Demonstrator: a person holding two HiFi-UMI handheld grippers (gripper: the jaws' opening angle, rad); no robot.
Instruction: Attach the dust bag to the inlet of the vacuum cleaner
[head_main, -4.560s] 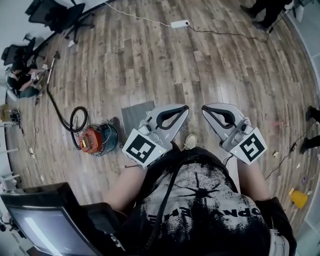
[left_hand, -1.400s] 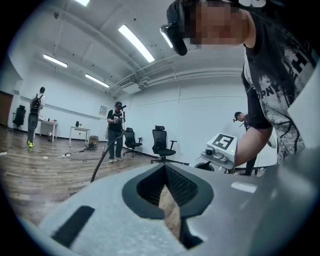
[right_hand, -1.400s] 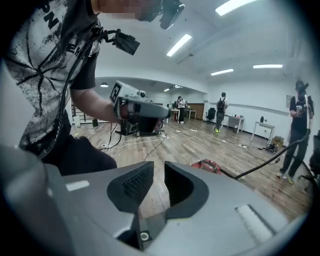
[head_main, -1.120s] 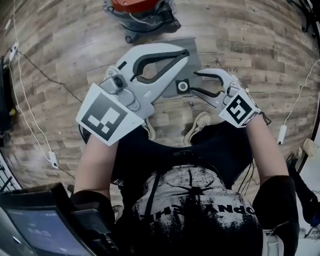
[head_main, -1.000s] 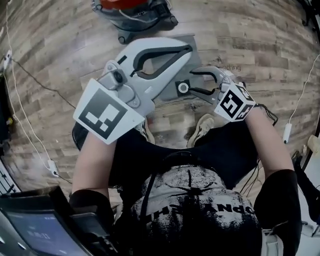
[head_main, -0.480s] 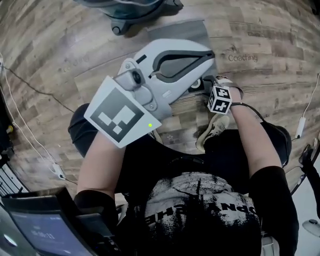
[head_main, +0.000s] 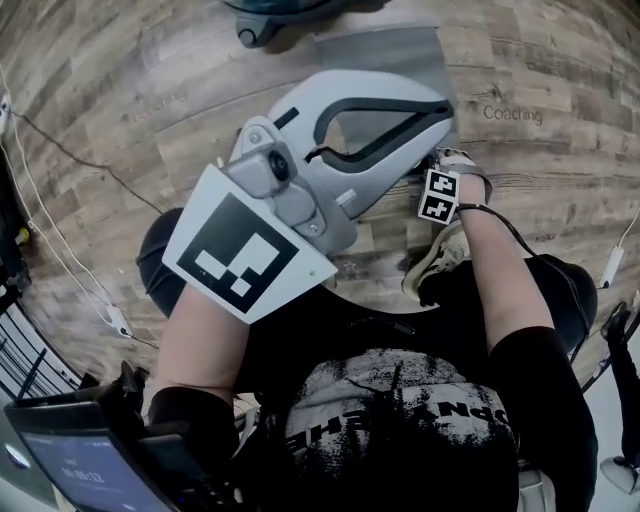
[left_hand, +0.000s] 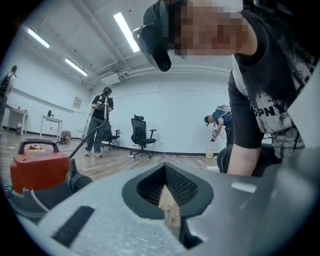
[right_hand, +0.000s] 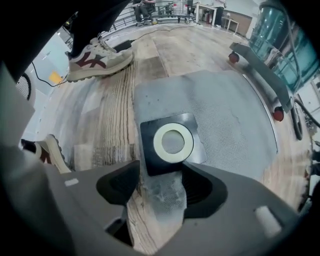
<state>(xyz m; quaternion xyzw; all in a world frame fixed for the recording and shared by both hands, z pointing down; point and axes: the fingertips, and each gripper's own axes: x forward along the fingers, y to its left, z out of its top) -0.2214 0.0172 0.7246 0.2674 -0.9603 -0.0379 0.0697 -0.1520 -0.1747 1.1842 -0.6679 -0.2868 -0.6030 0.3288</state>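
The grey dust bag (right_hand: 225, 115) lies flat on the wood floor, its black collar with a white ring (right_hand: 173, 141) facing up. My right gripper (right_hand: 161, 169) points straight down over the collar's near edge. Its jaws have just been opening wide, then closing slightly, and they stand open astride the bag's near corner without pressing on it. In the head view only its marker cube (head_main: 438, 195) shows, beside the bag (head_main: 385, 45). My left gripper (head_main: 447, 108) hovers level above the bag, shut and empty (left_hand: 164, 167). The red-topped vacuum cleaner (left_hand: 37, 170) stands beyond the bag.
The vacuum's wheeled base (right_hand: 260, 65) borders the bag's far side. The person's shoes (right_hand: 97, 60) (right_hand: 47, 150) rest close to the bag. A cable (head_main: 60, 170) trails across the floor at the left. Other people and office chairs (left_hand: 140, 135) are far off.
Both grippers have sunk toward the floor. The right one has tipped from slanting forward to pointing straight down over the bag's collar. The vacuum has slid to the head view's top edge.
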